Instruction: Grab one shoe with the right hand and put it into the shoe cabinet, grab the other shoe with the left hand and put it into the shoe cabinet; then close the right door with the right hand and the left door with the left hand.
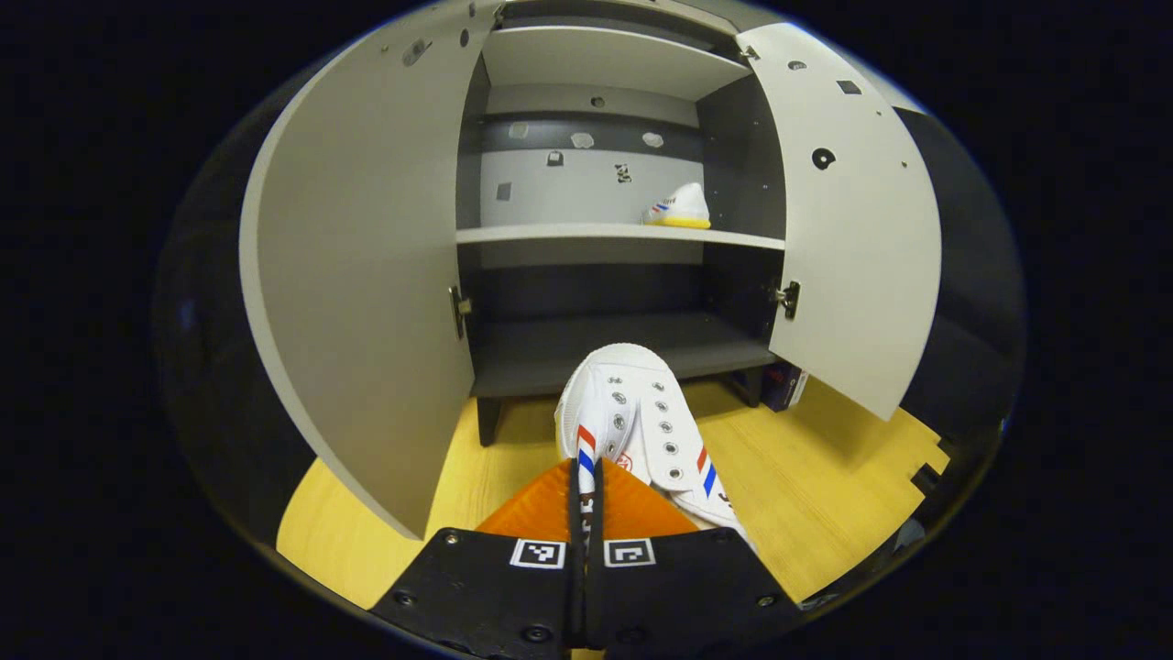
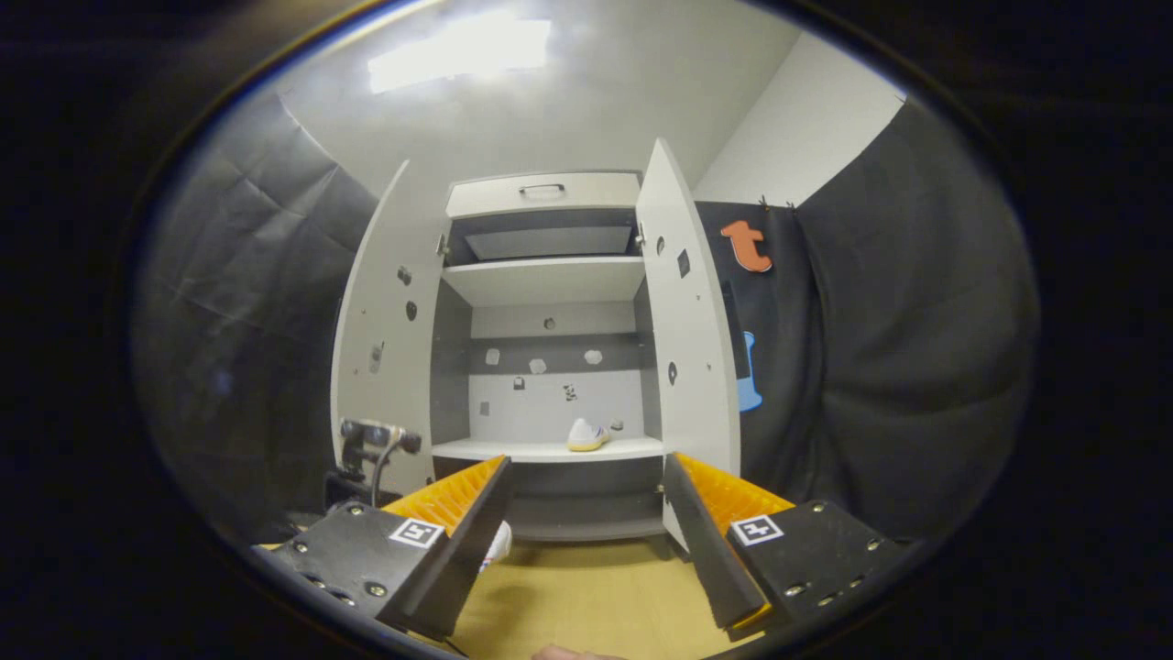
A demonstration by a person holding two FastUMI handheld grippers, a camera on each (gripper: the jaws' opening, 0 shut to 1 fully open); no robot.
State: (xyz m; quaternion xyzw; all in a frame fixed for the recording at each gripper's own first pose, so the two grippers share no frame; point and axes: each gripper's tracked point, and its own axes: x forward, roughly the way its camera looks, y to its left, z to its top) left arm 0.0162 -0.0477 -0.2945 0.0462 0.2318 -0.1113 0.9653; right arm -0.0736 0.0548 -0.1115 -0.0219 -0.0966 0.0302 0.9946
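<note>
The left tongs (image 1: 586, 513) are squeezed tight on the white canvas shoe with red and blue stripes (image 1: 637, 417), both orange fingers pinching one side of its open top, so the shoe hangs out in front with its toe aimed at the tall grey shoe cabinet (image 1: 605, 357). I think it is held that way so it can go in toe first. In the left gripper view the shoe sits at about 6 o'clock, just above the yellow wooden floor (image 1: 825, 486) and right before the dark bottom shelf. Its twin, the other white shoe with a yellow sole (image 1: 680, 208), already rests on the pale middle shelf (image 1: 568, 235), over at the 1 o'clock side, which leaves the rest of that shelf free. Both doors are swung wide: the big grey left door (image 1: 367, 275) at 9 o'clock and the grey right door (image 1: 852, 229) at 3 o'clock, so nothing blocks the way in. The right tongs (image 2: 586, 522) are spread wide and hold nothing; I guess they wait back here for the right door. The right gripper view looks from farther off, so it shows the whole cabinet up to a top drawer with a handle (image 2: 542, 191), the ceiling light (image 2: 458, 50) at 12 o'clock, and a small black camera on a stand (image 2: 371, 440) at 8 o'clock. The left gripper view shows the held shoe's eyelets up close.
</note>
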